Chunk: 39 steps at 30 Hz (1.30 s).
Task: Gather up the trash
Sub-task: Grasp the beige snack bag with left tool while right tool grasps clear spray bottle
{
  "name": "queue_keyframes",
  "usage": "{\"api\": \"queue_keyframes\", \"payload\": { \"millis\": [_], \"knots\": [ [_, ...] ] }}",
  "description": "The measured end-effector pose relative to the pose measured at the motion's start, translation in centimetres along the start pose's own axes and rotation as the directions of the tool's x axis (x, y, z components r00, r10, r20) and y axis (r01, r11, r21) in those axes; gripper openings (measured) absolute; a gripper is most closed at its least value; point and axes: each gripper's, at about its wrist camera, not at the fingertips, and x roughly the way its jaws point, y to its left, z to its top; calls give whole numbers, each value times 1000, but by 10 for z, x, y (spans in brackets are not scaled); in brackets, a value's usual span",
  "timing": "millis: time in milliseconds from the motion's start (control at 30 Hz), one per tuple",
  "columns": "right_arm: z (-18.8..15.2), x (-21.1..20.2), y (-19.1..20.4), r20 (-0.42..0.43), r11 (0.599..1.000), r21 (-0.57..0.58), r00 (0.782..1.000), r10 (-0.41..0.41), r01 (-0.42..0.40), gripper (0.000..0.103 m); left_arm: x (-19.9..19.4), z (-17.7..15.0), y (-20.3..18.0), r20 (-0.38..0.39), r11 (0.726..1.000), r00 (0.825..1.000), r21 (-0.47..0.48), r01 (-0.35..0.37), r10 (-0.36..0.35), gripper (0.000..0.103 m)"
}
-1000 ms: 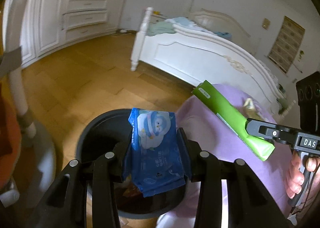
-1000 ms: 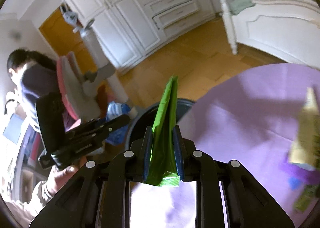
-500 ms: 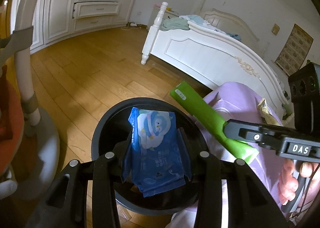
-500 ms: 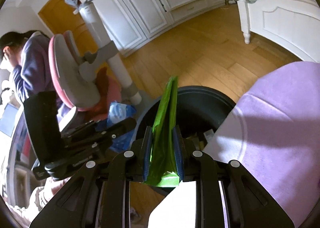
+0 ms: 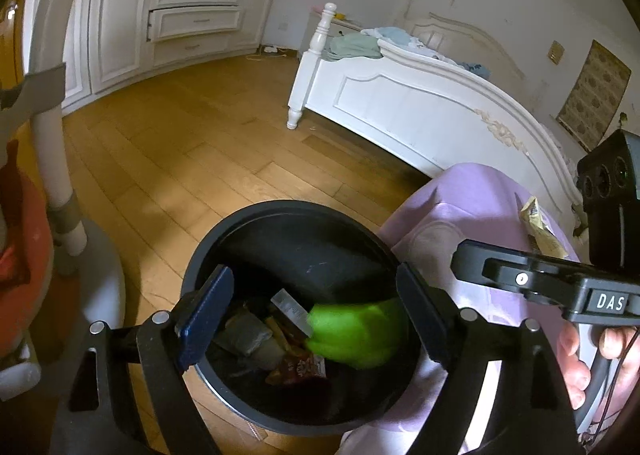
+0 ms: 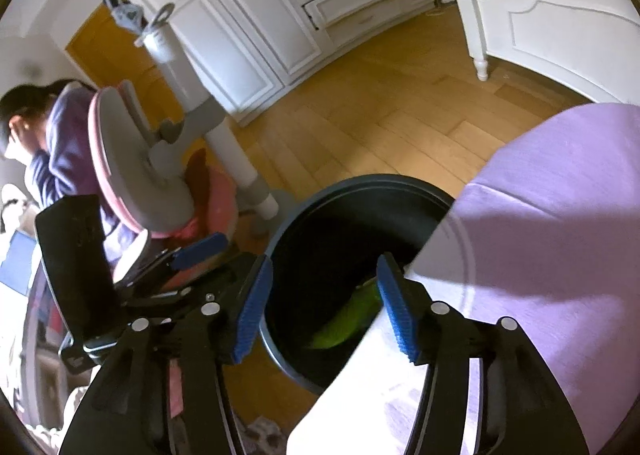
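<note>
A black round bin (image 5: 280,211) stands on the wood floor beside the purple-covered table (image 5: 460,215). My left gripper (image 5: 314,313) hangs over the bin mouth, its jaws opening wide with nothing between the pads. A green wrapper (image 5: 352,331) is blurred, dropping onto the trash inside. The blue wipes pack is out of sight. My right gripper (image 6: 326,311) is over the bin's (image 6: 360,183) right side at the table edge, jaws opening and empty, the green wrapper (image 6: 348,319) below them in the bin. The left gripper's blue pad (image 6: 196,251) shows at left.
A yellow wrapper (image 5: 540,231) lies on the purple cloth. A white bed (image 5: 400,103) stands behind, white cupboards (image 5: 192,19) at the back. A seated person (image 6: 48,143) in a pink-grey chair (image 6: 132,159) is left of the bin.
Both grippers have opened. The blue wipes pack has left the left pads and the green wrapper has left the right pads and is falling into the bin.
</note>
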Motion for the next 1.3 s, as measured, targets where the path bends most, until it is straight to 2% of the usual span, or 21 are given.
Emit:
{"api": "queue_keyframes", "payload": {
  "millis": [133, 367, 600, 733, 933, 1000, 1133, 1300],
  "knots": [
    [-6, -21, -13, 44, 999, 31, 999, 11, -13, 65, 0, 2, -14, 3, 1000, 1000, 21, 18, -18, 86],
    [-20, -74, -57, 136, 992, 126, 991, -13, -4, 65, 7, 13, -69, -8, 990, 996, 106, 92, -92, 86],
    [-39, -141, -120, 238, 975, 210, 963, -127, 77, 65, 27, 26, -139, -47, 964, 980, 179, 197, -192, 86],
    [-48, -178, -165, 273, 950, 274, 935, -226, 150, 65, 44, 32, -186, -84, 939, 966, 229, 257, -244, 88],
    [-55, -209, -224, 273, 904, 334, 891, -364, 267, 65, 83, 33, -242, -181, 904, 941, 274, 327, -286, 88],
    [-56, -212, -239, 257, 892, 340, 883, -393, 298, 65, 97, 31, -256, -218, 899, 932, 274, 342, -289, 88],
    [-59, -205, -262, 215, 880, 325, 879, -426, 347, 65, 121, 30, -269, -271, 899, 921, 261, 351, -281, 88],
    [-50, -185, -266, 174, 882, 281, 884, -435, 378, 65, 139, 29, -284, -299, 899, 913, 254, 357, -278, 88]
  ]
}}
